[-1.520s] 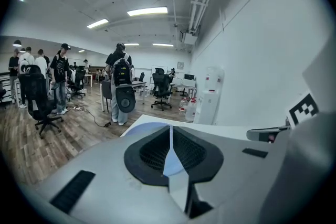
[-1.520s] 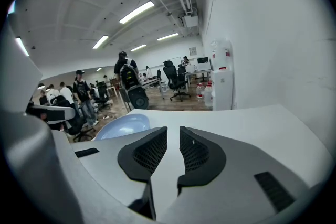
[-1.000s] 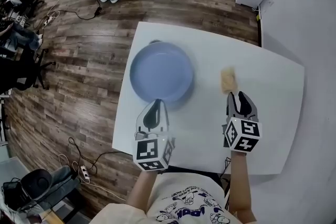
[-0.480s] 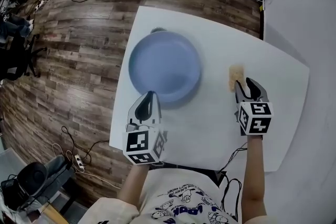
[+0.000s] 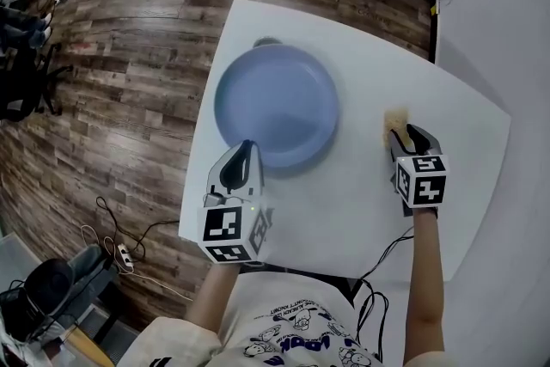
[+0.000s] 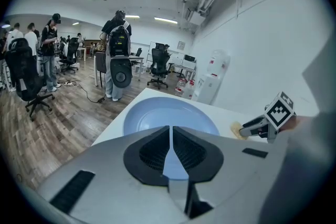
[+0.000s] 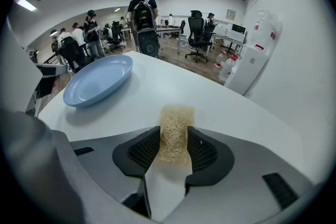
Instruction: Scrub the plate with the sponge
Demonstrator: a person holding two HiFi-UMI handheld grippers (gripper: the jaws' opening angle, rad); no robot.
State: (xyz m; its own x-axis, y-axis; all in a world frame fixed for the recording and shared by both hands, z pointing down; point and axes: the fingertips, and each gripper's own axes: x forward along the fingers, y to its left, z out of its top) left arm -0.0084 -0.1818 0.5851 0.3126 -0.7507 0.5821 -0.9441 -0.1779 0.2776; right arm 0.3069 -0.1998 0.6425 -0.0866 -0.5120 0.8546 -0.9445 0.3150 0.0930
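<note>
- Left gripper (image 6: 170,127): jaws together, with only a thin slit between the pads and nothing held in it.
- In the head view its tips lie over the near rim of the plate (image 5: 275,103). The left gripper view shows the plate's blue surface through the slit and just beyond the tips. Contact between the tips and the rim cannot be confirmed.
- Right gripper (image 7: 174,131): jaws closed against the two long sides of the sponge (image 7: 177,113). Both ribbed pads (image 7: 143,150) touch the fibrous material.
- The sponge is tan and coarse. It lies flat on the table (image 5: 344,185), and its far end projects past the fingertips.
- The plate is round, light blue and shallow. It sits upright on the left half of the white table, near the left edge.
- Sponge and plate are well apart, separated by a bare strip of tabletop. The sponge lies to the plate's right in the head view.
- Each gripper carries a marker cube; the left one (image 5: 230,232) and the right one (image 5: 421,180) both face the head camera.
- The right gripper also appears at the right edge of the left gripper view, low over the table with the sponge at its tips.
- Wooden floor (image 5: 129,56) surrounds the table. Both gripper views show standing people and office chairs in the background.
</note>
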